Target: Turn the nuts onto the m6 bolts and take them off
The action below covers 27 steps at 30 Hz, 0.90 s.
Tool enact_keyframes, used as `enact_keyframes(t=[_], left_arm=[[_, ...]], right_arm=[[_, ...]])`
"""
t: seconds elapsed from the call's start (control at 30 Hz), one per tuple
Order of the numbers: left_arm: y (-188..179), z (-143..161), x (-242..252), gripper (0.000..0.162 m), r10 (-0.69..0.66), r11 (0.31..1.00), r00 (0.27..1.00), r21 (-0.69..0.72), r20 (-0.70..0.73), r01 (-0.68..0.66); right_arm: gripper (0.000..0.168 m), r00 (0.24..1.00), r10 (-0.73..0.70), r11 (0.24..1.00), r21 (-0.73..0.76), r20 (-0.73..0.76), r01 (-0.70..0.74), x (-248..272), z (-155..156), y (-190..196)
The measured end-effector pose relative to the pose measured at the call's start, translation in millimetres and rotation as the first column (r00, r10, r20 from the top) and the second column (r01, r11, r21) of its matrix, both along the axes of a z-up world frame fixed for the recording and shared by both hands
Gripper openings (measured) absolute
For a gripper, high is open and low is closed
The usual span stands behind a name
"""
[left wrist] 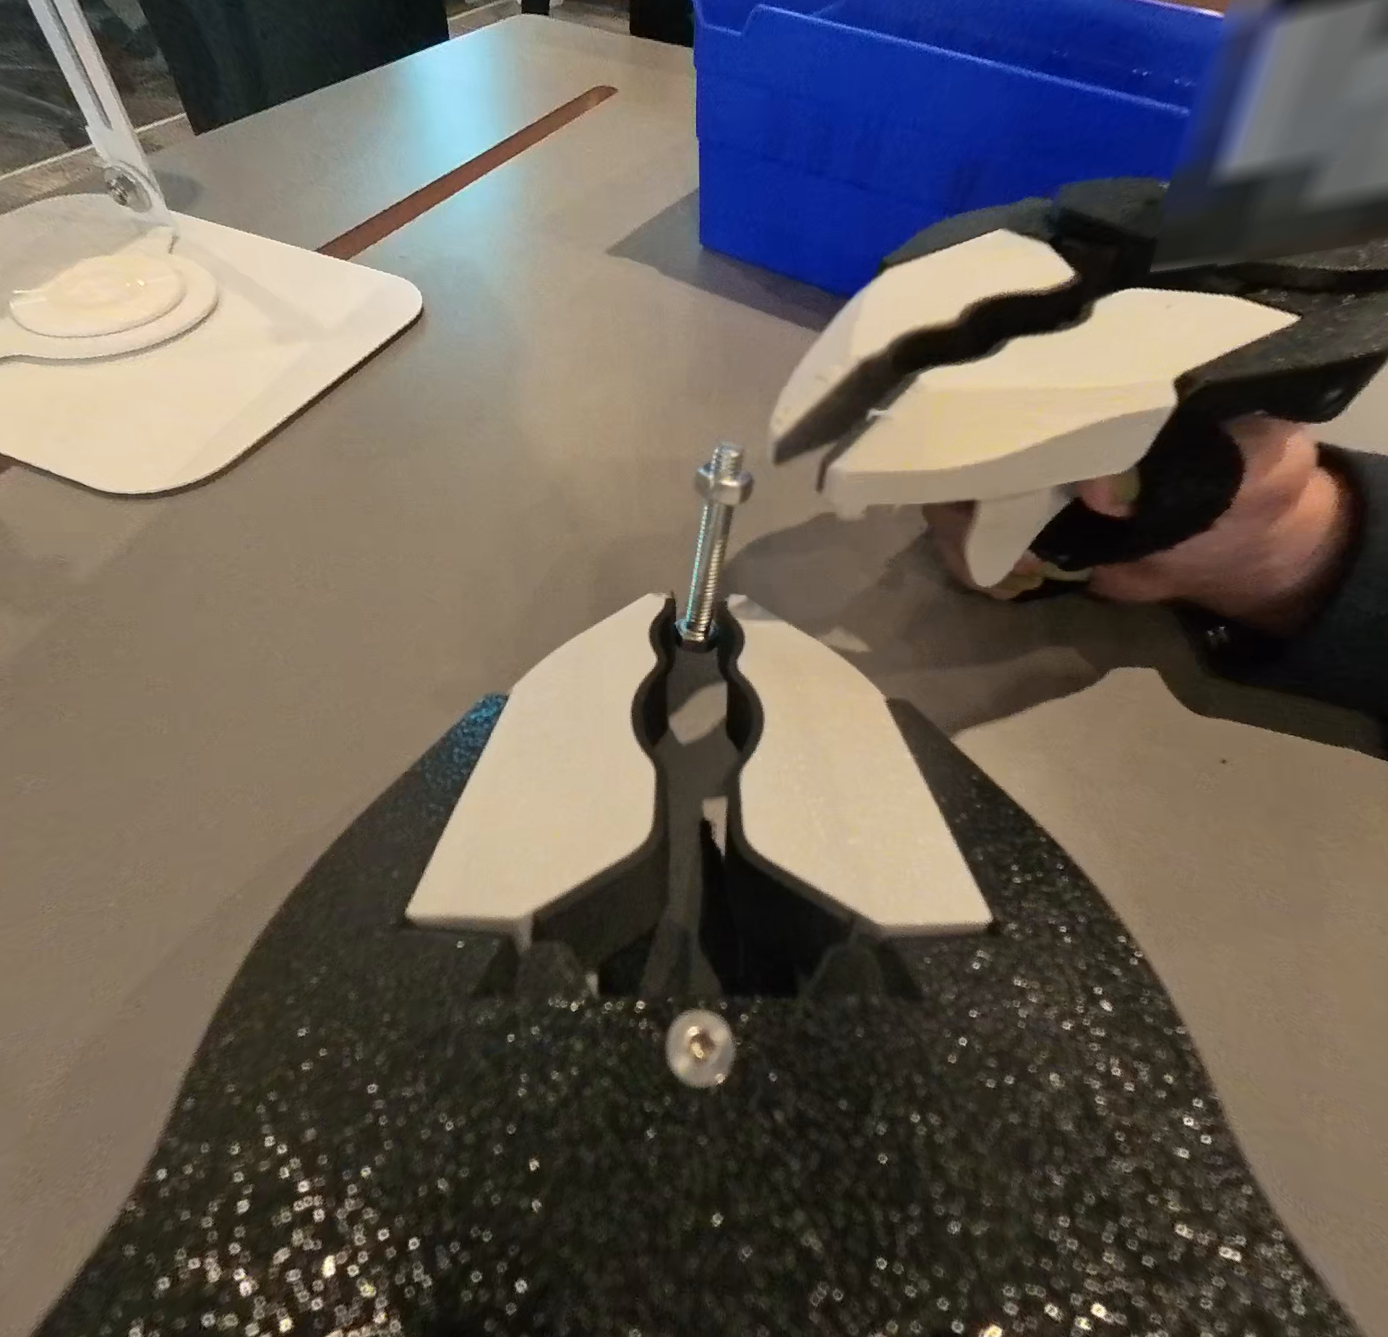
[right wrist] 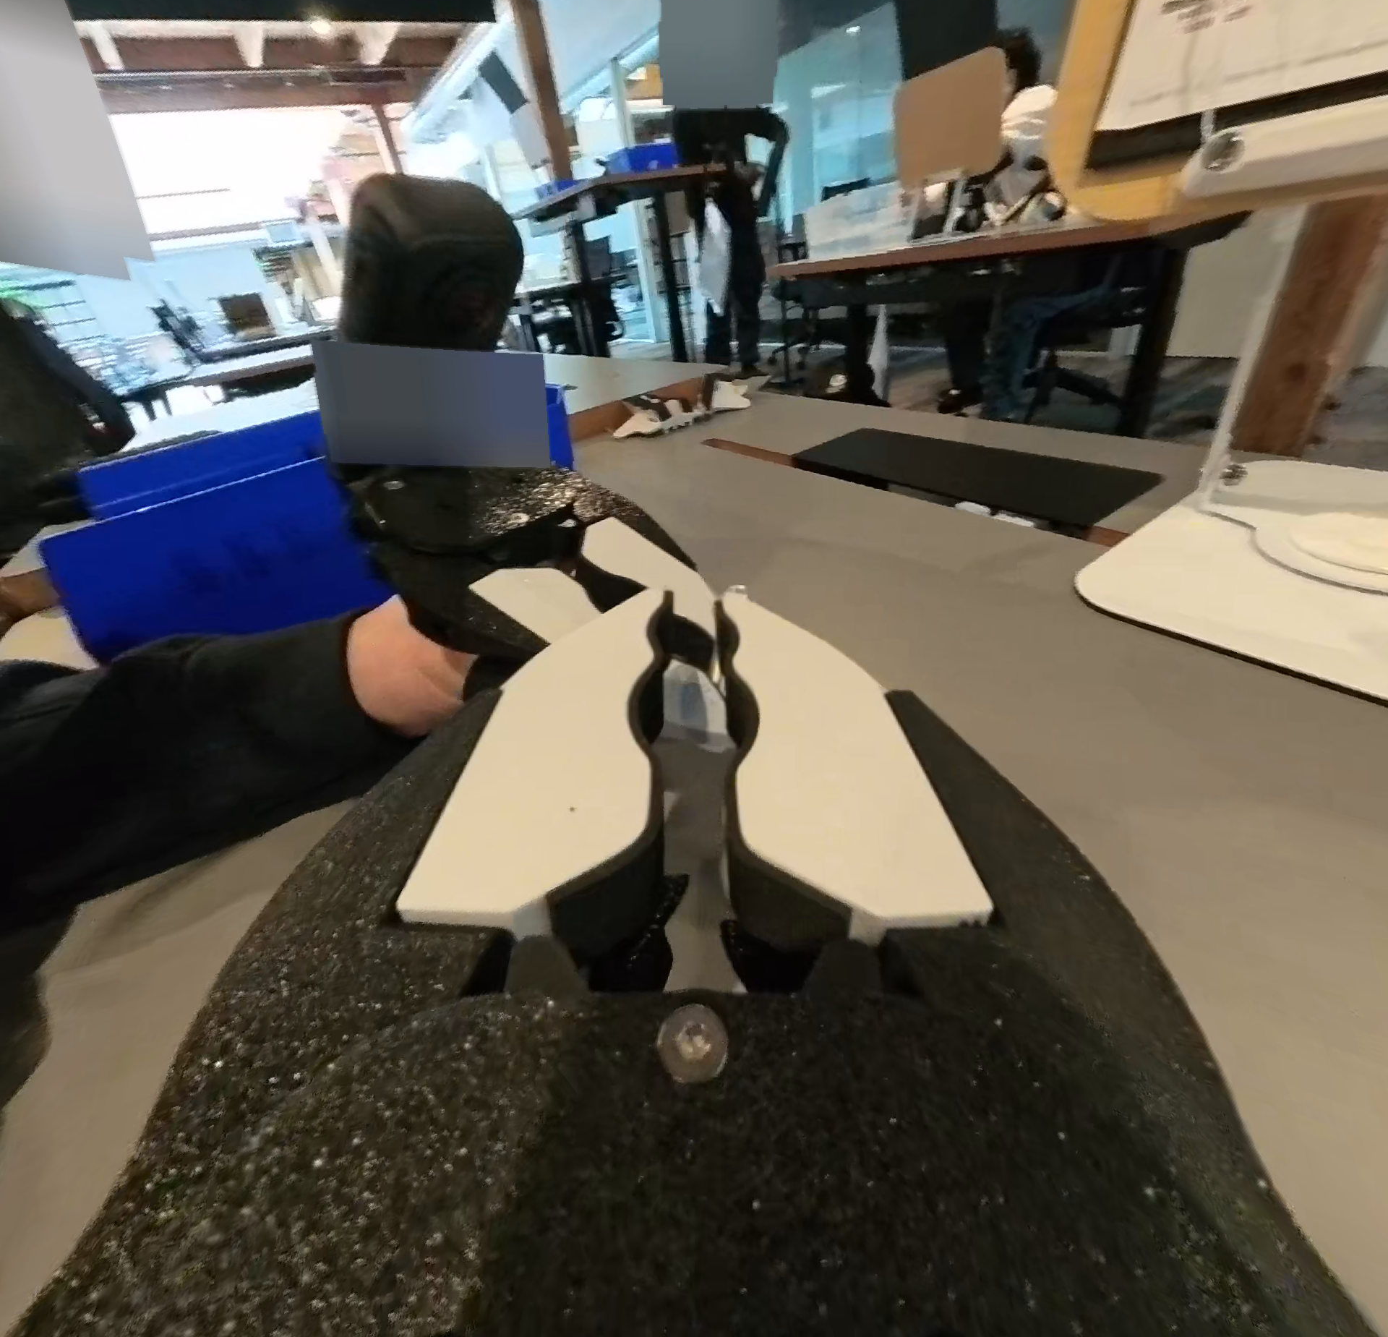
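On the far left of my left wrist view sits a white base plate (left wrist: 225, 369) with a clear upright stand (left wrist: 90, 99) on it, resting on the grey surface (left wrist: 300, 625). A dark brown strip (left wrist: 481, 166) runs along the surface behind it.

In the middle, my left claw (left wrist: 695, 617) is clamped on the head end of the bolt (left wrist: 706, 550), which stands nearly upright from the fingertips, tilted slightly right. The nut (left wrist: 719, 483) sits high on the thread, just below the bolt's top end.

To the right of the bolt, my right claw (left wrist: 811, 459) hangs in the air just beside the nut, apart from it; its fingers are almost together with only a narrow gap, and I see nothing held between them. A hand (left wrist: 1232, 542) in a dark sleeve grips its handle. Behind it stands a blue bin (left wrist: 901, 136).

From my right wrist view, the blue bin (right wrist: 210, 572) is on the left, then the hand (right wrist: 405, 670) holding the left claw (right wrist: 706, 602). The right claw (right wrist: 695, 617) shows the same narrow gap at its tips. The bolt is mostly hidden here. The white base plate (right wrist: 1239, 625) lies at the right.
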State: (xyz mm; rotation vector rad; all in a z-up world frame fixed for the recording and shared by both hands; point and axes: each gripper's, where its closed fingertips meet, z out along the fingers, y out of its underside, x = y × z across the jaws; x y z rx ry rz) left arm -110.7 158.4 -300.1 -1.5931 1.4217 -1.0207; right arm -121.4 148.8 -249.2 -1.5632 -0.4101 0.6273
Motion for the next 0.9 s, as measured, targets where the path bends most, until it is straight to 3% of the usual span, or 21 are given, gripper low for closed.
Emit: enact_keyframes(t=[0.17, 0.33, 0.63, 0.77, 0.83, 0.9], left_arm=[[0, 0, 0, 0.010, 0.000, 1.000, 1.000, 0.000, -0.001, 0.000], [0, 0, 0, 0.010, 0.000, 1.000, 1.000, -0.002, 0.001, 0.000], [0, 1, 0, 0.010, -0.001, 1.000, 1.000, -0.002, 0.003, 0.001], [0, 0, 0, 0.010, 0.000, 1.000, 1.000, 0.000, 0.001, 0.000], [0, 1, 0, 0.010, 0.000, 1.000, 1.000, -0.004, 0.003, 0.000], [0, 1, 0, 0.010, -0.001, 1.000, 1.000, -0.003, 0.003, 0.001]], right_arm=[[0.025, 0.997, -0.076, 0.996, -0.050, 0.019, 0.077, 7, -7, 11], [0.001, 0.995, 0.098, 0.995, -0.017, 0.019, -0.098, -13, -3, -6], [0.018, 0.998, -0.046, 0.999, -0.026, 0.034, 0.047, 1, -5, 7], [0.017, 0.999, -0.003, 0.999, -0.038, 0.040, 0.005, -4, -7, 5], [0.001, 0.997, 0.075, 0.997, -0.007, 0.029, -0.075, -12, -3, -4], [0.004, 0.998, 0.058, 0.998, 0.010, 0.023, -0.058, -10, -1, -5]])
